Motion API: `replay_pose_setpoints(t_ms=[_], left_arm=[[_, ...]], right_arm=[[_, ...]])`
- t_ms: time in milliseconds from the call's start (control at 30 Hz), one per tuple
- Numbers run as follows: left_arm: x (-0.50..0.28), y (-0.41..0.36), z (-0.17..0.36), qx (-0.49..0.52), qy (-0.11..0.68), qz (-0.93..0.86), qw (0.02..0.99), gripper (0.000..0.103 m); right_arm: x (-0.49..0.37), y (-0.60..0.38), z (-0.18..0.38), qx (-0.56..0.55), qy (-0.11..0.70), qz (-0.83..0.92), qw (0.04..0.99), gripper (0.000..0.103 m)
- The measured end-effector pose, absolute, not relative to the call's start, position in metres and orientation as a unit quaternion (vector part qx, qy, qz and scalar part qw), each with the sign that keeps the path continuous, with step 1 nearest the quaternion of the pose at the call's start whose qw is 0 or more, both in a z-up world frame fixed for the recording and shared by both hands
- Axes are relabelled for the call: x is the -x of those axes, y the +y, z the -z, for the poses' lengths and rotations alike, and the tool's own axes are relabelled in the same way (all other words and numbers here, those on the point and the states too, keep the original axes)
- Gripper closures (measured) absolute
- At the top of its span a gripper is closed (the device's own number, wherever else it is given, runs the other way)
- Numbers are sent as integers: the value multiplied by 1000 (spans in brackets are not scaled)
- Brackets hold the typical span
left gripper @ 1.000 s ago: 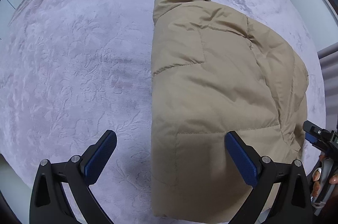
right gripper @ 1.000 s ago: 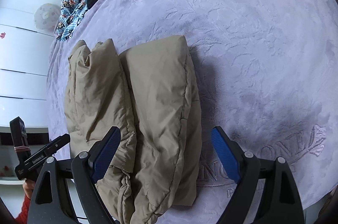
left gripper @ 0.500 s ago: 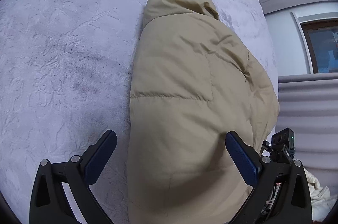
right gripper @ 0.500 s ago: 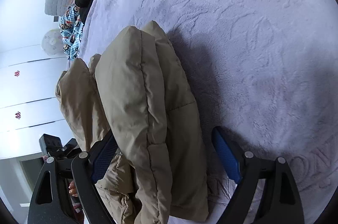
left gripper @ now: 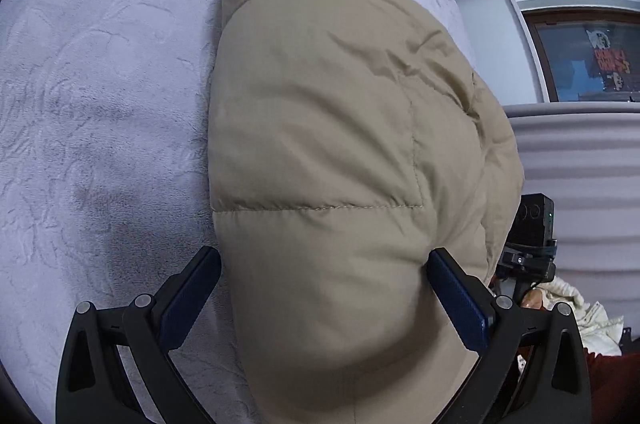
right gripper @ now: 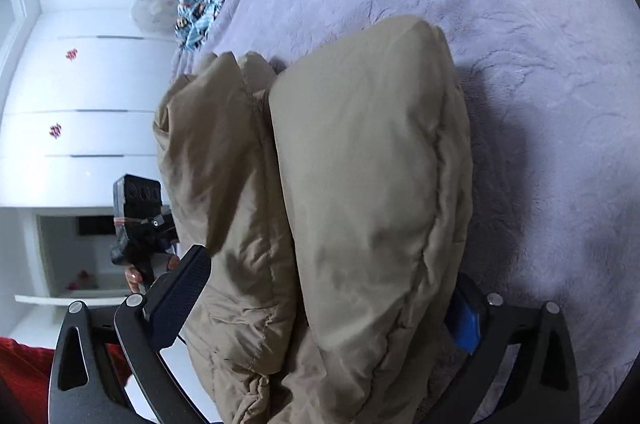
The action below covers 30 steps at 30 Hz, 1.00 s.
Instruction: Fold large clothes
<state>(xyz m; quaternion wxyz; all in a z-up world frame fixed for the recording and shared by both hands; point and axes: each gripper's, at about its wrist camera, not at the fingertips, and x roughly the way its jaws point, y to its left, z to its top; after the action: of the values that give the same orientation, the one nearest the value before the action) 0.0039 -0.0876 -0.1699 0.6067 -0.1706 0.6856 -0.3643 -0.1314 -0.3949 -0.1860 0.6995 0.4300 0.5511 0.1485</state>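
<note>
Folded jacket (left gripper: 320, 152) long axis runs away, collar far; left claw (left gripper: 324, 300), right claw (right gripper: 332, 304) wide, straddling it.

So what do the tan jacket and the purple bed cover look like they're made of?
Tan jacket: seemingly a thin woven synthetic shell with a matte to slight sheen and puffy fill, judging by its stitched quilt seams and rounded bulges. Purple bed cover: likely plush fleece or velvet-like fabric, matte, with an embossed swirling pattern pressed into its pile.

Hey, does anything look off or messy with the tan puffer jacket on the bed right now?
Nothing looks damaged or spilled. The folded tan jacket is bulky, and from the right its layers bulge unevenly rather than lying flat. Both open tongs, left and right, straddle it on the lilac bedspread.
</note>
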Motion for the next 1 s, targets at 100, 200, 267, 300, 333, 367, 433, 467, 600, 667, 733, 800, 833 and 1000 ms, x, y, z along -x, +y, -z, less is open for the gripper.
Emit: replay_pose_setpoints(t_ms=[100,200,267,300,333,367,433,467,600,667,733,800,833,1000], left_arm=[[-6,-96,183,190,694,372,587,0],[0,-108,188,191,698,364,586,0],[3,-116,185,179,698,350,598,0],[5,-119,182,172,697,343,606,0],[10,-120,177,162,696,335,614,0],[12,-127,171,149,693,330,624,3],[18,-137,157,117,682,323,646,9],[21,-141,150,104,676,320,656,14],[33,-154,125,68,652,313,687,25],[39,-159,111,57,641,314,698,28],[44,-163,97,49,629,315,709,29],[46,-164,86,42,617,316,720,29],[47,-163,80,39,611,316,725,29],[42,-129,60,46,588,309,746,29]], right_arm=[[116,-383,194,-413,574,-158,689,0],[102,-375,206,-406,594,-153,677,0],[99,-375,215,-420,603,-142,663,0],[99,-375,218,-426,604,-137,659,0],[100,-375,219,-432,605,-133,656,0],[100,-375,220,-437,607,-129,652,0],[101,-375,221,-445,610,-122,644,0],[102,-374,220,-450,610,-119,642,1],[105,-372,211,-458,599,-120,646,29],[106,-370,202,-461,588,-128,653,42],[104,-367,193,-458,580,-137,660,47],[101,-361,183,-450,576,-148,666,47],[98,-357,179,-446,573,-153,671,47],[81,-330,156,-435,559,-167,686,47]])
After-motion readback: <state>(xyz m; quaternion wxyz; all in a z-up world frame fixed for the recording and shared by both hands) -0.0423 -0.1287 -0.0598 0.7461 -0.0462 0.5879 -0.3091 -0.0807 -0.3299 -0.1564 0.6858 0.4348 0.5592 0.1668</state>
